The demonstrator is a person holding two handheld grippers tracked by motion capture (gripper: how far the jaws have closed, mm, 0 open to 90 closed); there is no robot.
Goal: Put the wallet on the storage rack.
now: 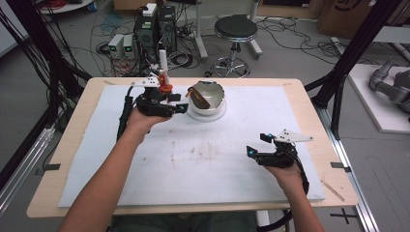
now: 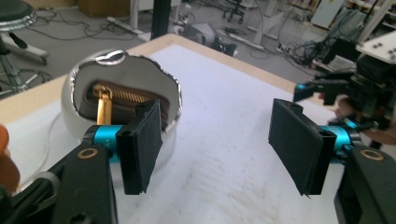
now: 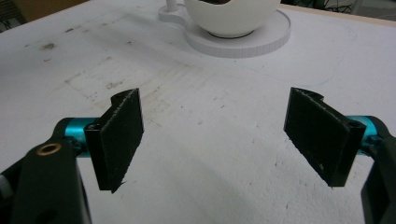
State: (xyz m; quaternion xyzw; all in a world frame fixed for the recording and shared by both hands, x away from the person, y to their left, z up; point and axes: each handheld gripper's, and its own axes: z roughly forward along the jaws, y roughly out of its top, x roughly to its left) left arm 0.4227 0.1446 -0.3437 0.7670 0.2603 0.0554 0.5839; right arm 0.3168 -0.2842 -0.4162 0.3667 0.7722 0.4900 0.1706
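A white bowl (image 1: 207, 94) with a jagged, broken-egg rim stands on a round white base (image 1: 208, 116) at the back middle of the mat. Inside it leans a brown pouch (image 2: 122, 101) with a gold zipper. My left gripper (image 1: 178, 102) is open just left of the bowl; in the left gripper view its left pad (image 2: 140, 144) sits close in front of the bowl (image 2: 74, 107), with nothing between the jaws. My right gripper (image 1: 257, 144) stands open over the mat's front right, holding nothing, and faces the bowl (image 3: 233, 16) from some distance.
A stained white mat (image 1: 193, 159) covers the wooden table (image 1: 72, 145). An orange part (image 1: 166, 88) sits behind the left gripper, and a white tube (image 1: 163, 59) stands at the back edge. On the floor beyond are a stool (image 1: 235, 29), computers (image 1: 154, 29) and cables.
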